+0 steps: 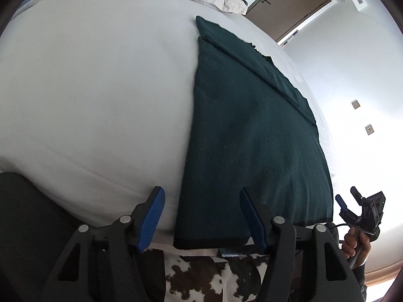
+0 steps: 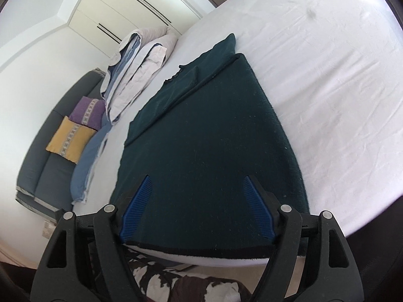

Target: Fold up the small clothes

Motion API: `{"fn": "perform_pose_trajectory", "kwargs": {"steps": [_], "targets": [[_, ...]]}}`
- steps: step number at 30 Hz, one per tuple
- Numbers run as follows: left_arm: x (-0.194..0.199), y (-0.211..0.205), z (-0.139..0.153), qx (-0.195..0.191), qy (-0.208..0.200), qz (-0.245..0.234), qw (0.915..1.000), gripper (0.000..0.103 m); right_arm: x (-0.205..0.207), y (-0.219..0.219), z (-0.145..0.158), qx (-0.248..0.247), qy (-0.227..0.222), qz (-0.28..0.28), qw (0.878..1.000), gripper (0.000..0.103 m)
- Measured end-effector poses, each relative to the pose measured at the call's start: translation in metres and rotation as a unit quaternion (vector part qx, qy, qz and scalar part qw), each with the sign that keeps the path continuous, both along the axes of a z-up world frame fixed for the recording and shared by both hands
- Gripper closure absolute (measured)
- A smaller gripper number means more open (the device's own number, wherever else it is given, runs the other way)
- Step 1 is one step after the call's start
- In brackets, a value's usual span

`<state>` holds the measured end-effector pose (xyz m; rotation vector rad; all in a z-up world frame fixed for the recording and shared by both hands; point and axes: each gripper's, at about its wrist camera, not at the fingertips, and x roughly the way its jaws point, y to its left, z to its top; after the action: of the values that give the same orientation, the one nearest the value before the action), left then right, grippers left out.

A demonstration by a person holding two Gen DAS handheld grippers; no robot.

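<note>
A dark green knitted garment (image 1: 252, 136) lies flat on the white bed (image 1: 95, 95), folded lengthwise with a sleeve laid over its far part. Its hem is at the near bed edge. My left gripper (image 1: 201, 196) is open, above the garment's near left corner, one pad over the sheet and one over the cloth. My right gripper (image 2: 199, 183) is open, hovering over the garment (image 2: 211, 136) near its hem. It also shows in the left wrist view (image 1: 348, 196), held in a hand at the garment's right side.
Folded bedding (image 2: 136, 75) is stacked at the bed's (image 2: 327, 75) far side, with a blue pillow (image 2: 88, 161) beside it. A dark sofa (image 2: 47, 166) with yellow and purple cushions stands by the wall. A cowhide rug (image 1: 209, 276) lies below the bed edge.
</note>
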<state>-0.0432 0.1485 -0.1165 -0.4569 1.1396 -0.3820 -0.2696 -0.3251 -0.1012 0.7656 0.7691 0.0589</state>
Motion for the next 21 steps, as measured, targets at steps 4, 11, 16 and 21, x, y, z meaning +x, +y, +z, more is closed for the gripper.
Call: {"fn": "perform_pose_trajectory", "kwargs": {"steps": [4,11,16,21], "targets": [[0.001,-0.002,-0.004,-0.013,0.016,-0.014,0.9997,0.045,0.0,-0.013,-0.004,0.009,0.016,0.012,1.0,0.032],[0.003,0.002,-0.016,-0.063,0.056,-0.025,0.9961,0.057,-0.008,-0.033,-0.011,0.041,0.019,0.013,0.999,0.035],[0.007,0.018,-0.028,-0.113,0.085,-0.001,0.9899,0.07,-0.005,-0.047,-0.008,0.06,0.011,0.009,0.998,0.035],[0.005,0.021,-0.031,-0.132,0.091,0.011,0.987,0.071,-0.007,-0.055,-0.009,0.068,0.021,0.005,0.997,0.035]]}}
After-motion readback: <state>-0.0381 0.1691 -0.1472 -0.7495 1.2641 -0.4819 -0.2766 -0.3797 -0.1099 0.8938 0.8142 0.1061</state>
